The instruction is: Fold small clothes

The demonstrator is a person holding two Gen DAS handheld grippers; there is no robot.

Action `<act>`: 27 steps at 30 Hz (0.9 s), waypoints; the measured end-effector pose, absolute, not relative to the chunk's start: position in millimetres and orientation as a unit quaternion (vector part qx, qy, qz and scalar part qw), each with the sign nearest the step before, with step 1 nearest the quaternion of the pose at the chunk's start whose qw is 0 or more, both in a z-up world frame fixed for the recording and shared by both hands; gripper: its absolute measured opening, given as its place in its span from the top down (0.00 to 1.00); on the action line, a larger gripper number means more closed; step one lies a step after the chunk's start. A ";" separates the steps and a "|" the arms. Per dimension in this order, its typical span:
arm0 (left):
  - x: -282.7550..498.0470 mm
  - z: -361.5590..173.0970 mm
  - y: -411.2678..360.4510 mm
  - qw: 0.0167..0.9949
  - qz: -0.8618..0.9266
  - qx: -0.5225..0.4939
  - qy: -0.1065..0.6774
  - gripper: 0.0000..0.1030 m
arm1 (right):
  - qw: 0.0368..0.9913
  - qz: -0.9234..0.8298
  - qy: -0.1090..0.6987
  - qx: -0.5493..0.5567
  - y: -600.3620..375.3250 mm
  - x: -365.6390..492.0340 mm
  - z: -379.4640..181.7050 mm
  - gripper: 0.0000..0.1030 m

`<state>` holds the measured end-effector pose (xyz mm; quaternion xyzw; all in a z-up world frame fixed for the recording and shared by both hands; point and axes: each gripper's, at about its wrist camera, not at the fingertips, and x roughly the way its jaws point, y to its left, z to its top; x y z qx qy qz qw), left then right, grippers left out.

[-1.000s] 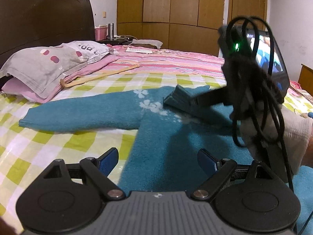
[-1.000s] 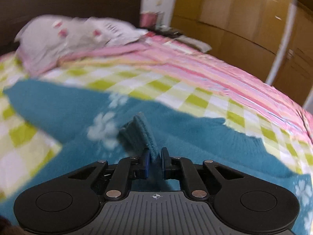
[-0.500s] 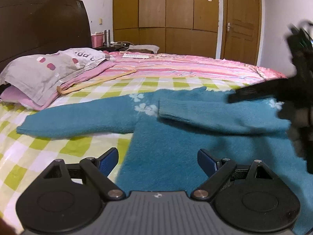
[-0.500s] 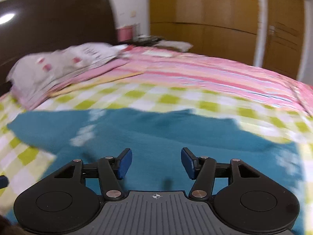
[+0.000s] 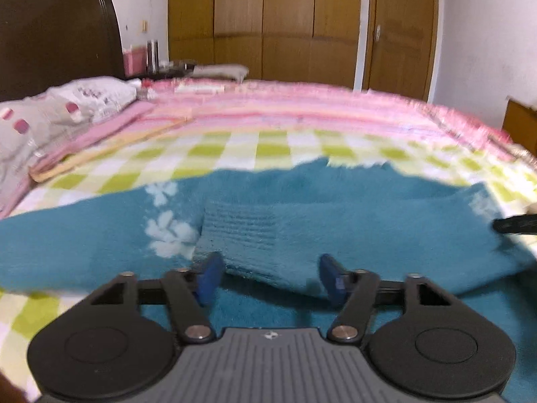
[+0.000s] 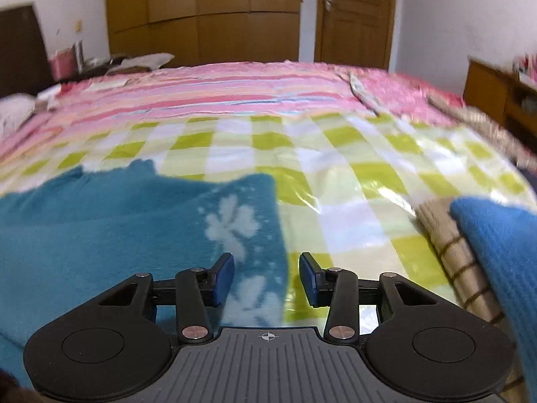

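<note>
A wooden wardrobe [image 5: 265,23] stands against the wall beyond the bed [image 5: 268,147], with a door [image 6: 355,16] beside it. A dark headboard [image 5: 57,37] rises at the bed's left end, above a grey pillow [image 5: 67,107]. A pink container [image 5: 133,60] stands beside the headboard.

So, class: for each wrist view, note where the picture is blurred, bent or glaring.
Left wrist view: the pillow and pink striped blanket smear sideways, the wardrobe bows at the edges, and the ribbed cuff is fairly sharp. Right wrist view: glare streaks the checked sheet, and the blue garment at right is smeared.
</note>
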<state>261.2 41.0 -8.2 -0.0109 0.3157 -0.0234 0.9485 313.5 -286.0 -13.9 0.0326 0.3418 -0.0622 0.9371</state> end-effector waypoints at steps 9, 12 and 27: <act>294.3 -16.7 49.2 0.952 0.016 0.040 0.303 0.56 | 0.940 -0.073 0.332 -0.018 -273.2 302.1 2.4 0.59; 274.6 -7.9 66.0 0.955 0.008 0.025 0.296 0.56 | 0.953 -0.032 0.295 -0.058 -244.6 288.8 21.2 0.59; 219.8 -3.1 110.8 0.955 -0.040 -0.019 0.293 0.50 | 0.891 0.273 0.339 -0.129 -72.9 358.1 7.2 0.46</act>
